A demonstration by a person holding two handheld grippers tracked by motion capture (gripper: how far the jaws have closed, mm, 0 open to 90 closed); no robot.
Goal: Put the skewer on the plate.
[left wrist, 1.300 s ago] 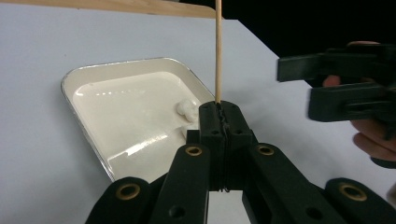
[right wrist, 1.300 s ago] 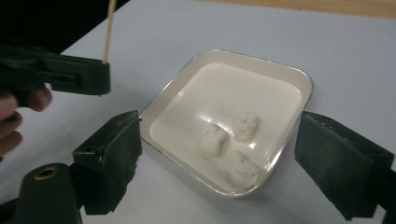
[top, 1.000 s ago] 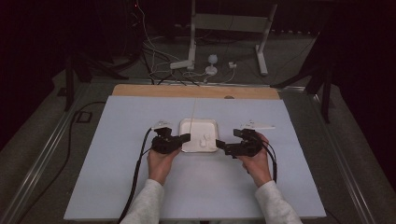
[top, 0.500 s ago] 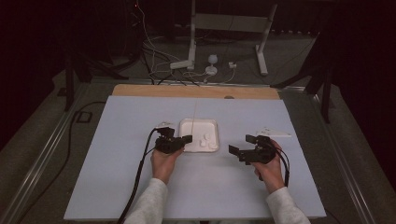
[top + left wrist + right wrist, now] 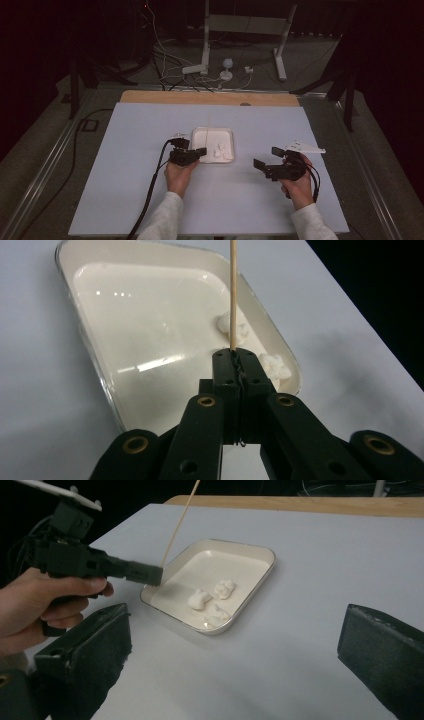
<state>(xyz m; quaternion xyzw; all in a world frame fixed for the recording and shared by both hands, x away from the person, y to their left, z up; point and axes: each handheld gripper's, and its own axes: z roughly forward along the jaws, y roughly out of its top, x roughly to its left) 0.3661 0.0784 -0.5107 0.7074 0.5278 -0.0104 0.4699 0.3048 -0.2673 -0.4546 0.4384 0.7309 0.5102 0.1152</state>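
A: What is the left gripper [image 5: 200, 151] doing?
B: It is clenched on a thin wooden skewer [image 5: 232, 295] that points toward twelve o'clock over the white tray [image 5: 200, 134].
A: What lies in the tray?
B: Three white lumps [image 5: 215, 600], at its five o'clock corner.
A: And the right gripper [image 5: 266, 157]?
B: At the tray's four o'clock, jaws wide apart, holding nothing.

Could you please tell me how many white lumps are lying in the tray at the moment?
3. In the right gripper view, one lump lies nearest the left tongs, one beside it toward the tray's middle, and one against the near rim. None seems hidden.
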